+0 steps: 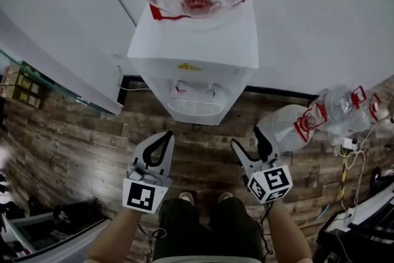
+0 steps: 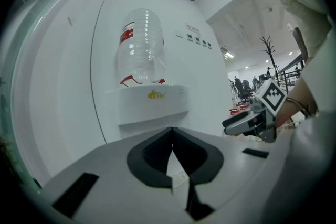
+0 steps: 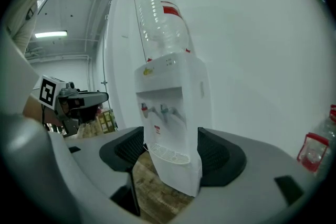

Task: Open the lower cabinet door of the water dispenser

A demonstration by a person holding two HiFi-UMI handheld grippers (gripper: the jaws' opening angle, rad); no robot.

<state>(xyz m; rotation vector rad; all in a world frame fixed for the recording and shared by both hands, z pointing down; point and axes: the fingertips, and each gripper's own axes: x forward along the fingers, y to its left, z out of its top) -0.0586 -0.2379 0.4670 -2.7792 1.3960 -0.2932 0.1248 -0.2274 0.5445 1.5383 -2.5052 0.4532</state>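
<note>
The water dispenser [image 1: 194,61] stands at the wall dead ahead, centred between the two tools and apart from both. Its lower cabinet door [image 3: 178,176], an upright panel under the drip tray [image 3: 168,153], faces them. Right gripper [image 1: 249,143]: jaws wide, empty, framing that panel in its own view. Left gripper [image 1: 166,135]: jaws pinched together on nothing. The right looks better placed; the door's handle side can't be made out.

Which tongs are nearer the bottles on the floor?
Right. The right tongs hang just left of the bottles; the left tongs are farther left, in front of the dispenser.
</note>
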